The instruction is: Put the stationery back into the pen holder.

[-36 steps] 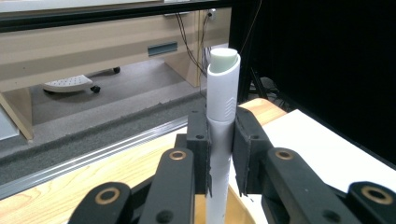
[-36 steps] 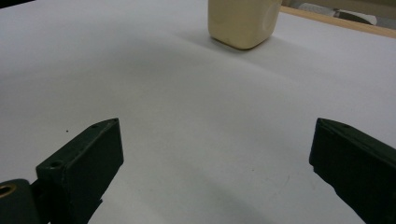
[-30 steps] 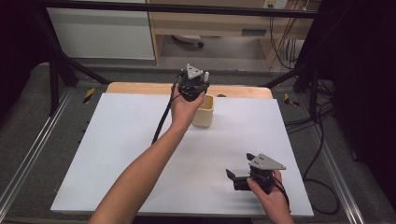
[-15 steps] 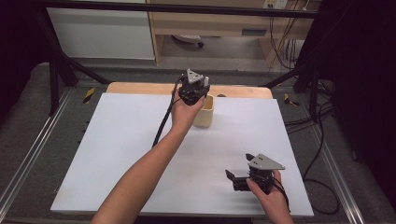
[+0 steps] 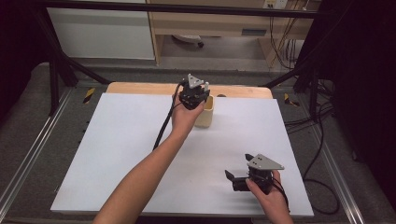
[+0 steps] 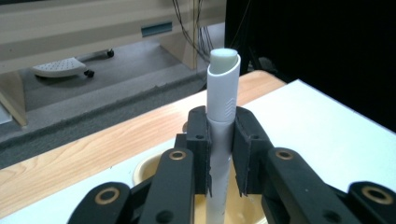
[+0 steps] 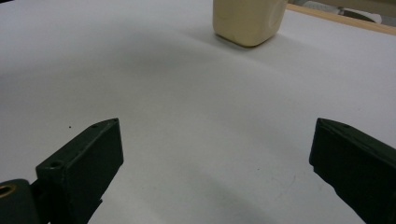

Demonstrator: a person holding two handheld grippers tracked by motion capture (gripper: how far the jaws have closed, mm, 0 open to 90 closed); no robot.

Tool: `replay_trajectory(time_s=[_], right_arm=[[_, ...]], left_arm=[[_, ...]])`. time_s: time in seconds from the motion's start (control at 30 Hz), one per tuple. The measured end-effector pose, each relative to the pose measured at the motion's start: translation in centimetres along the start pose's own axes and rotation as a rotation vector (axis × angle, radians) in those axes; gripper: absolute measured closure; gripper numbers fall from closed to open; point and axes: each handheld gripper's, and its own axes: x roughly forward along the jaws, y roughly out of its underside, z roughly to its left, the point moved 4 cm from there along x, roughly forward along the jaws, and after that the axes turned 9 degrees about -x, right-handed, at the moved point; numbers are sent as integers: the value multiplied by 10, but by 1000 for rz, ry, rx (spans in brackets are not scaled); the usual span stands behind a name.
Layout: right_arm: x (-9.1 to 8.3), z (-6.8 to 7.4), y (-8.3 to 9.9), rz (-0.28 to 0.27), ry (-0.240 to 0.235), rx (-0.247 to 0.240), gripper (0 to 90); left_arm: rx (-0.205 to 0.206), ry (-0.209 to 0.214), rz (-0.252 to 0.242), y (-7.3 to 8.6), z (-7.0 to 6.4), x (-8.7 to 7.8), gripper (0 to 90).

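Note:
A cream cup (image 5: 206,113) stands at the far middle of the white table sheet (image 5: 121,140). My left gripper (image 5: 194,94) hangs right over the cup, shut on a white tube-shaped pen (image 6: 221,121) that stands upright between its jaws. The pen's lower end dips into the cup's mouth (image 6: 148,169). My right gripper (image 5: 232,179) rests low near the table's front right edge, jaws wide open with nothing between them. The cup (image 7: 247,19) sits well ahead of it in the right gripper view.
A wooden strip (image 5: 140,88) runs along the table's far edge. Black frame rails (image 5: 28,154) flank the table, and cables (image 5: 322,135) trail on the floor at the right. A cabinet (image 5: 210,23) stands behind the table.
My left gripper with the pen has shifted slightly toward the cup and sits over it now. The right gripper has stayed where it was.

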Motion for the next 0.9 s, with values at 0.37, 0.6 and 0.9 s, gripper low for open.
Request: replay_trajectory(time_s=[0.37,0.6,0.9], right_arm=[[1,2,0,-1,-3,-6,33],[0,1,0,-1,0,-4,33],[2,3,0,5,-8,-11,32]], left_arm=[[-13,-3,4,9,2,-1,783],[-34,13,3,8,2,-4,711],[-68,12,4,0,7,-23,331]])
